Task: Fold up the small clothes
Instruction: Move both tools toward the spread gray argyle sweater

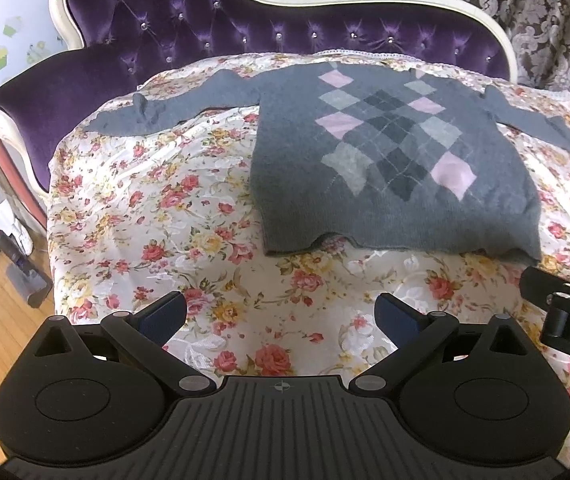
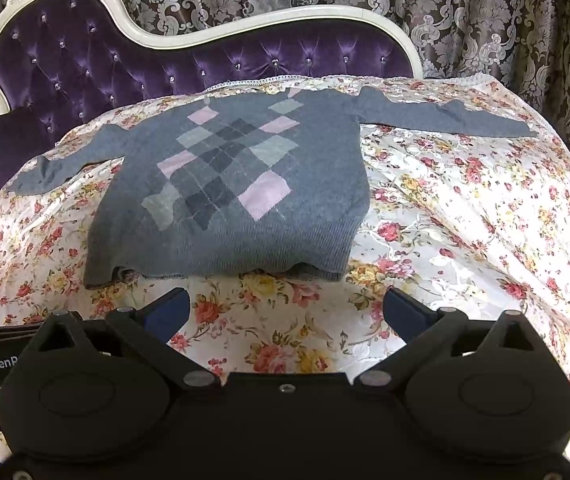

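A small grey sweater [image 1: 397, 168] with a pink-and-grey diamond pattern lies face up and spread flat on a floral bedspread [image 1: 157, 216], its neck towards a purple tufted headboard [image 1: 189, 28] and its hem nearest me. Starting at the left, its left sleeve [image 1: 157, 114] stretches out sideways, slightly bunched midway. My left gripper [image 1: 281, 316] hovers above the bedspread just short of the hem, jaws wide apart and holding nothing. Moving right, the hem [image 2: 213, 270] ripples a little rather than lying straight. My right gripper [image 2: 287, 312] also waits near the hem, jaws wide apart and empty. Furthest right, the right sleeve [image 2: 445, 122] reaches out across the bedspread. Nothing is folded yet, so I judge the first fold is the step in hand. To do it well, I should pinch each sleeve near its cuff, catch knit only, not the bedspread beneath, and lay it across the chest, smoothing the bunched part first.
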`<state>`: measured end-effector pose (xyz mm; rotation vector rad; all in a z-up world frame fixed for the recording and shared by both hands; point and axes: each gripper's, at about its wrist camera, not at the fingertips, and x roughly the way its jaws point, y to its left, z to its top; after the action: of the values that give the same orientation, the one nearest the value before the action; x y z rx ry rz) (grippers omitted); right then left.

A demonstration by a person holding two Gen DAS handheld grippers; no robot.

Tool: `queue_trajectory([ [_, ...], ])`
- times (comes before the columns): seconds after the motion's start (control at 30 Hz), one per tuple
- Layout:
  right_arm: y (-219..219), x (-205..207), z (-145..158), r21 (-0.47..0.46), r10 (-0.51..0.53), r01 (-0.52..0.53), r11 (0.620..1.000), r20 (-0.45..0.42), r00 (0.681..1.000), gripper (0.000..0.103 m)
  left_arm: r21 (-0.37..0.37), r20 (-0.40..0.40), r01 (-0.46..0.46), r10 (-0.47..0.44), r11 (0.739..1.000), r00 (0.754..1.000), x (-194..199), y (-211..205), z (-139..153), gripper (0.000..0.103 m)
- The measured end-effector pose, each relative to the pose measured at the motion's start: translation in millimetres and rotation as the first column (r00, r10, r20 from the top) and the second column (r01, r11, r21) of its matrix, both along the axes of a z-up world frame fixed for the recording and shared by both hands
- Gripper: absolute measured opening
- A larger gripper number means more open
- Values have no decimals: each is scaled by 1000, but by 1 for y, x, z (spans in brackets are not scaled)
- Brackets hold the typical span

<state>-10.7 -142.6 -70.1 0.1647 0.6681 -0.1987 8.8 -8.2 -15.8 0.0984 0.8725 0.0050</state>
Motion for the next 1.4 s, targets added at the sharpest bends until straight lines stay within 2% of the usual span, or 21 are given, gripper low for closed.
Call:
queue_trajectory([
  [0.5,-4,14,-10,18,-4,5,1000,-56,998,102,-2,-36,-1,1,1000,999,13,0,-8,101],
  [0.93,-5,34,-14,22,1,1,1000,-103,995,102,15,-98,-2,4,1000,995,31,-3,-15,101],
  [1.4,-14,62,-21,39,-18,25,999,-177,984,102,-4,-160,11,-12,1000,987,63,-4,-21,101],
])
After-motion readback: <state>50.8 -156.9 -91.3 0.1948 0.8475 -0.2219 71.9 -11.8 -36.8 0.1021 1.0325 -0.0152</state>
